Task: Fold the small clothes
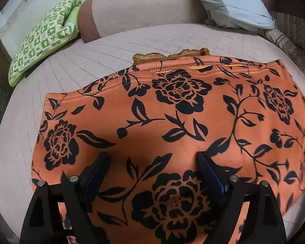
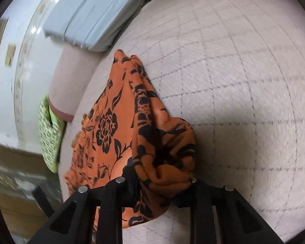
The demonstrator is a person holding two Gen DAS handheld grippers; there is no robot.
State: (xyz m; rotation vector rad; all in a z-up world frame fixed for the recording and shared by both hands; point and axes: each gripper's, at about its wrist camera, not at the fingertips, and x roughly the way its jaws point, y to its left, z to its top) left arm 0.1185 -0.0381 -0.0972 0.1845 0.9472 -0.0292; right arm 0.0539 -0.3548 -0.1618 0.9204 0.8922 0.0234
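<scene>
An orange garment with black flowers (image 1: 172,118) lies spread on a pinkish quilted bed (image 1: 91,65), a brown ribbed band at its far edge. My left gripper (image 1: 152,158) is open just above the garment's near part, fingers wide apart. In the right wrist view my right gripper (image 2: 158,181) is shut on a bunched edge of the same garment (image 2: 120,122), lifting it off the bed (image 2: 244,81). The cloth drapes over and hides the fingertips.
A green patterned pillow (image 1: 42,38) lies at the far left of the bed, next to a pink bolster (image 1: 144,10). A light blue pillow (image 1: 240,2) sits at the back right. The wall (image 2: 4,93) runs along the bed's far side.
</scene>
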